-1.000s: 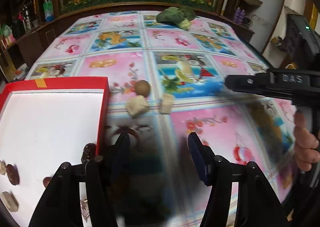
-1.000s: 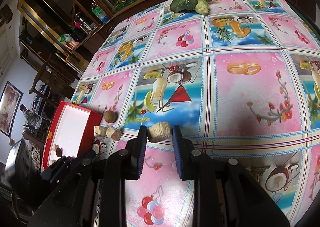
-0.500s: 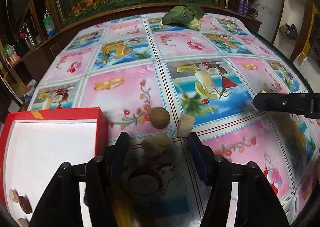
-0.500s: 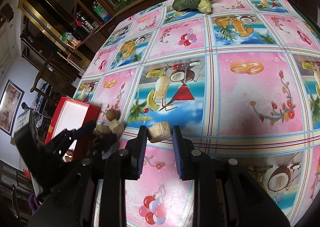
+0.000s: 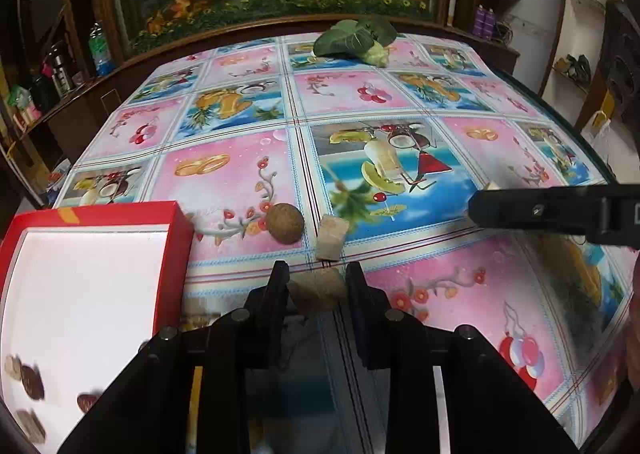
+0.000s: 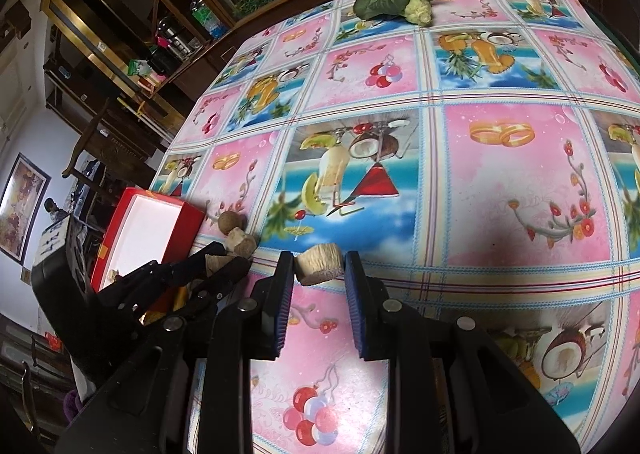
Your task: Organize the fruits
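Observation:
My left gripper is closing its jaws on a tan fruit chunk lying on the tablecloth, and both pads touch it. Just beyond it lie a pale chunk and a round brown fruit. A red box with a white inside stands to the left, with several dark and tan pieces in its near corner. My right gripper is shut on a ridged tan chunk resting on the cloth. In the right wrist view the left gripper is beside the red box.
A leafy green vegetable lies at the far end of the table. The fruit-patterned tablecloth covers the whole top. Dark wooden shelving and a planter run along the far and left sides. The right gripper's black finger reaches in from the right.
The left gripper came forward from beside the red box to the tan chunk, and its jaws closed in around it. The right gripper kept still with its chunk.

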`<state>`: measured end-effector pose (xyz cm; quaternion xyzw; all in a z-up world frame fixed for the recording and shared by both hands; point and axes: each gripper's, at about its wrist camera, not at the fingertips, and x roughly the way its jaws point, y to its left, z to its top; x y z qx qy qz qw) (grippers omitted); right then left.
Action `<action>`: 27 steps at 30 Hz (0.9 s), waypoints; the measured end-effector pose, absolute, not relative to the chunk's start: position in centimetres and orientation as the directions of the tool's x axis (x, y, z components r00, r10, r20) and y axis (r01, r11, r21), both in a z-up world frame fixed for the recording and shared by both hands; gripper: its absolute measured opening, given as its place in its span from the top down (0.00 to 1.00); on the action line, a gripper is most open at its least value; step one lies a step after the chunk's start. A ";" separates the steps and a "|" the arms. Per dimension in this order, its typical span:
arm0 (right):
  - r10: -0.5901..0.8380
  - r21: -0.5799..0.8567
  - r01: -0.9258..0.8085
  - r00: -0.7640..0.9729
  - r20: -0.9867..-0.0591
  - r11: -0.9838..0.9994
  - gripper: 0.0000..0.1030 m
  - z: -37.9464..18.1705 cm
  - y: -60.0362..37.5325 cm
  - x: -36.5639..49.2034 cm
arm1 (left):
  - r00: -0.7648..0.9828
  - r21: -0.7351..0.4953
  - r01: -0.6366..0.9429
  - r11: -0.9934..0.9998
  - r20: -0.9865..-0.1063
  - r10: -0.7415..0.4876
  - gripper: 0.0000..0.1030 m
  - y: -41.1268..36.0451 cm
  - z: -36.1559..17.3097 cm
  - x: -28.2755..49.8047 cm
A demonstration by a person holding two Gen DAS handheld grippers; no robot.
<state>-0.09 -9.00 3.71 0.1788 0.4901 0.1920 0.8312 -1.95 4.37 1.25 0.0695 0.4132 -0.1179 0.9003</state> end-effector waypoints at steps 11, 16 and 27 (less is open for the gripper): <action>0.539 0.476 -0.254 0.440 -0.718 0.842 0.73 4.3 -6.3 -1.7 | 0.744 0.108 0.034 0.994 -0.666 0.047 0.73 6.1 5.3 -7.6; 0.549 0.472 -0.281 0.456 -0.701 0.836 0.73 4.5 -5.5 -2.2 | 0.773 0.123 -0.039 0.992 -0.625 0.108 0.73 8.0 7.1 -9.4; 0.571 0.466 -0.329 0.486 -0.662 0.821 0.73 4.7 -2.7 -2.7 | 0.797 0.119 -0.166 0.979 -0.568 0.204 0.73 12.5 8.6 -12.0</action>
